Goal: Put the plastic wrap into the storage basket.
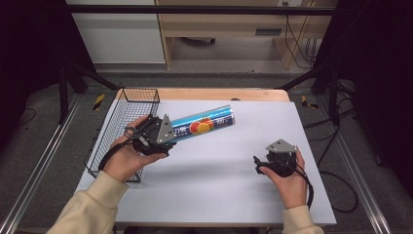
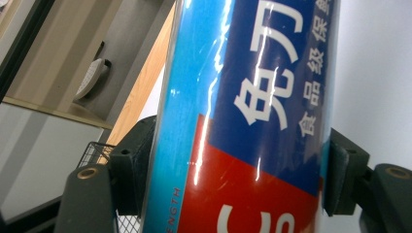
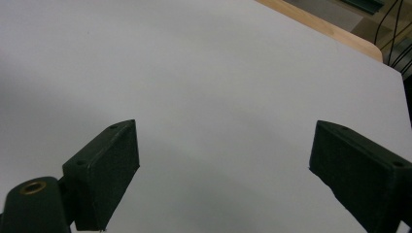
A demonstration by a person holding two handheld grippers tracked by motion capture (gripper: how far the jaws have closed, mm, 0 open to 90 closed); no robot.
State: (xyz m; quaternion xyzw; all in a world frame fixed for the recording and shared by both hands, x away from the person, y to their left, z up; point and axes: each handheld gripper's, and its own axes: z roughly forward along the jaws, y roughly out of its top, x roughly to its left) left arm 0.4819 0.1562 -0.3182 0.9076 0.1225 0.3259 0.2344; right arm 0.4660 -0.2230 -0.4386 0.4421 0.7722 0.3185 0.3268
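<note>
Left gripper (image 1: 168, 137) clamped on roll (image 1: 204, 124), held above table's (image 1: 219, 170) left edge beside basket (image 1: 124, 122). Right gripper (image 1: 256, 163) released, empty, near right edge. Step: carrying roll. Next, probably: swing over basket, lower, release.

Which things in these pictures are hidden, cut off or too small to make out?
- Blue tube, high view: the near end is hidden behind the left claw.
- Tube label, left gripper view: cut off by the top and bottom edges.
- Wire basket, high view: the near part is covered by the left hand.
</note>
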